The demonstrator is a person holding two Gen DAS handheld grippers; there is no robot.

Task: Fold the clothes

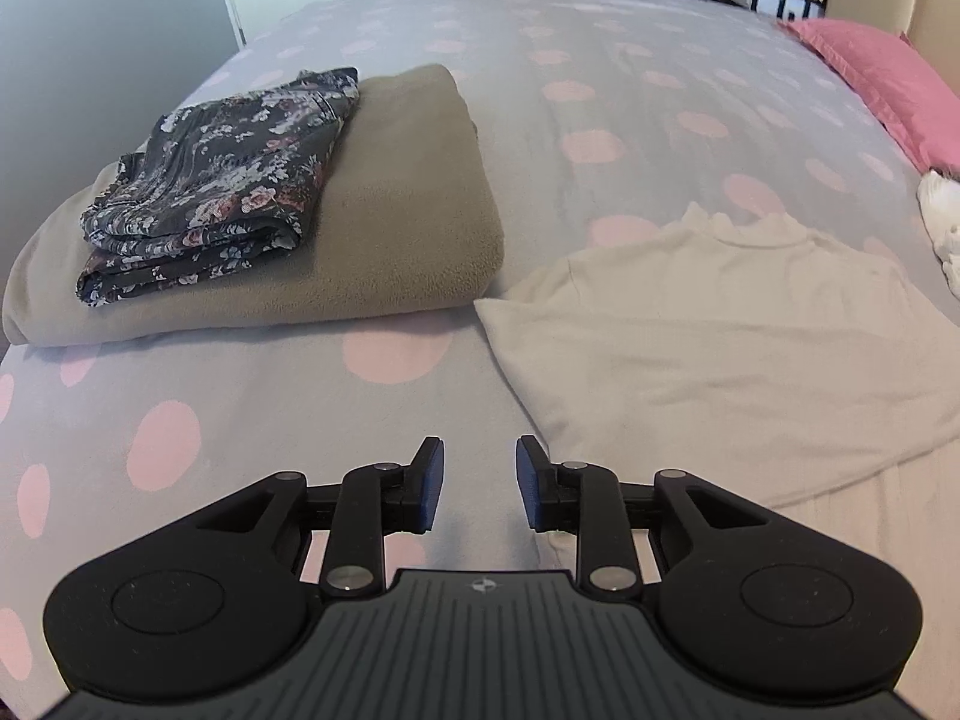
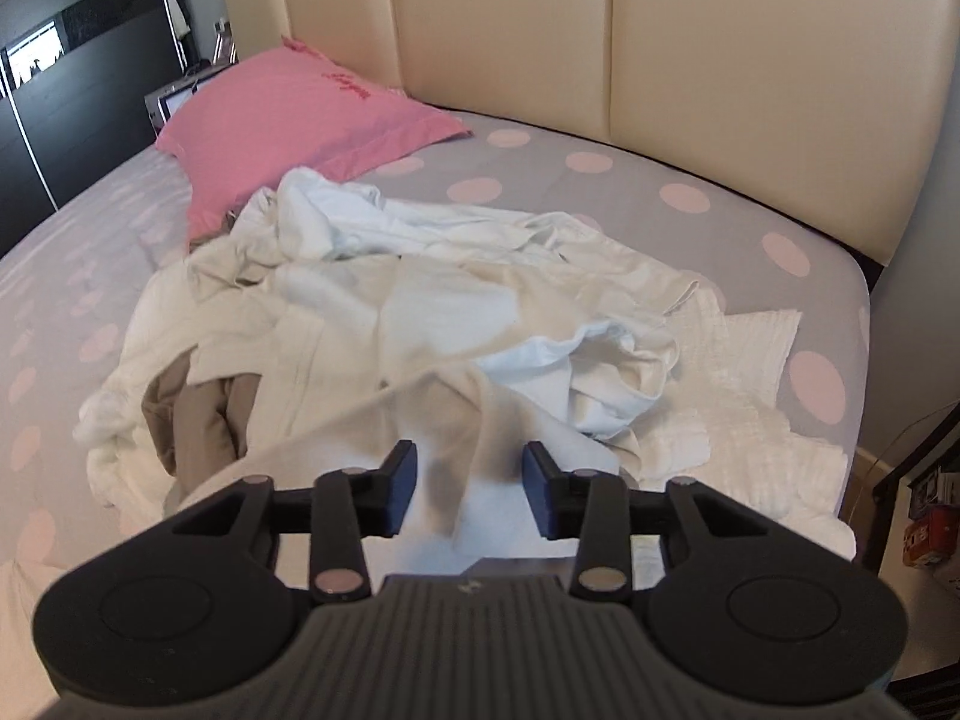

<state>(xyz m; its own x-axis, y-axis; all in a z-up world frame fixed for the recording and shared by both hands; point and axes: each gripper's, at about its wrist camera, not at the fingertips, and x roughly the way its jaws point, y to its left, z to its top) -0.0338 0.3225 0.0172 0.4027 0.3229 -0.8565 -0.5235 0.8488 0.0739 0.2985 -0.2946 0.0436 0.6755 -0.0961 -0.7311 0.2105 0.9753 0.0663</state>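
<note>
Peeking past your right tongs (image 2: 469, 492), the pile (image 2: 384, 324) hides its tan piece; left tongs (image 1: 480, 483) beside the cream top (image 1: 720, 348); both apart, empty.

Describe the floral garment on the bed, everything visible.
The floral garment is dark grey fabric printed with small white and pink flowers, thin and soft-looking. It is folded into a rough rectangle of several layers, edges slightly uneven, with seams showing at its far end. It lies flat on top of a folded beige blanket, toward the blanket's left side, on the polka-dot bed. Only the blanket touches it; neither gripper is near it. It shows in the left wrist view only.
</note>
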